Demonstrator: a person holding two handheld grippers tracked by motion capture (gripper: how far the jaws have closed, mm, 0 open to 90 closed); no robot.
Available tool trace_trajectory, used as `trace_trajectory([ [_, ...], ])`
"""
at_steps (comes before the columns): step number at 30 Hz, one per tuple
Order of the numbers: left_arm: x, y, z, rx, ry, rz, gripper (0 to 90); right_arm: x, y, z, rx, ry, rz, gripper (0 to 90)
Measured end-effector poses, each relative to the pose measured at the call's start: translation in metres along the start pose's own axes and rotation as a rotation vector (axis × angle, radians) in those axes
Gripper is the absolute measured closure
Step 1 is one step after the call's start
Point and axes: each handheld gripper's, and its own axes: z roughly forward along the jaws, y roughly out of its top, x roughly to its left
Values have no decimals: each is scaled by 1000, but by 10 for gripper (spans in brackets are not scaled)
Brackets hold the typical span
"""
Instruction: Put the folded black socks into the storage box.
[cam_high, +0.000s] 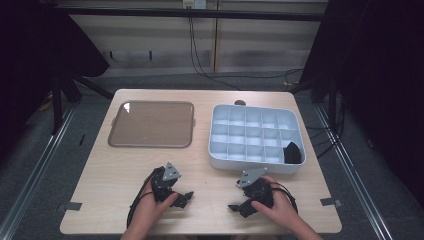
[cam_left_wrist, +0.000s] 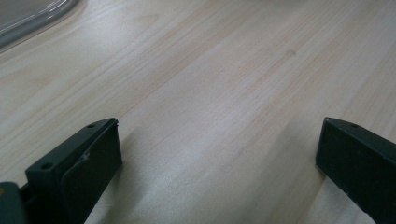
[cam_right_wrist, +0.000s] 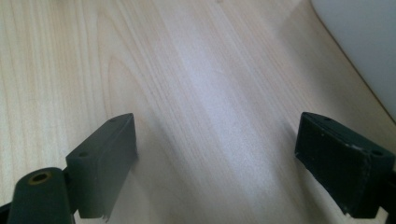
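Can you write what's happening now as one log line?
left gripper: open, empty | right gripper: open, empty | black thing: in box corner | lid: on table

A recording or test lab is indicated rather than a home. A plain light-wood worktop (cam_high: 200, 165) is set on a grey carpeted floor (cam_high: 60, 165), flanked by metal rails (cam_high: 30, 175) at the left and right of the frame. Black curtains (cam_high: 380, 75) are hung at the upper left and upper right, and loose cables (cam_high: 200, 55) are run down the bare panelled wall (cam_high: 150, 35) at the top. Tape marks (cam_high: 72, 206) are stuck at the worktop's lower corners.
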Motion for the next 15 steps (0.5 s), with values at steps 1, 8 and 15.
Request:
trace_trajectory([
  [1,0,0,0,0,0,0,0,0,-1,0,-9,1,1,122],
  [8,0,0,0,0,0,1,0,0,-12,2,-114,-15,14,122],
  [15,0,0,0,0,0,0,0,0,-12,2,-114,-16,11,121],
])
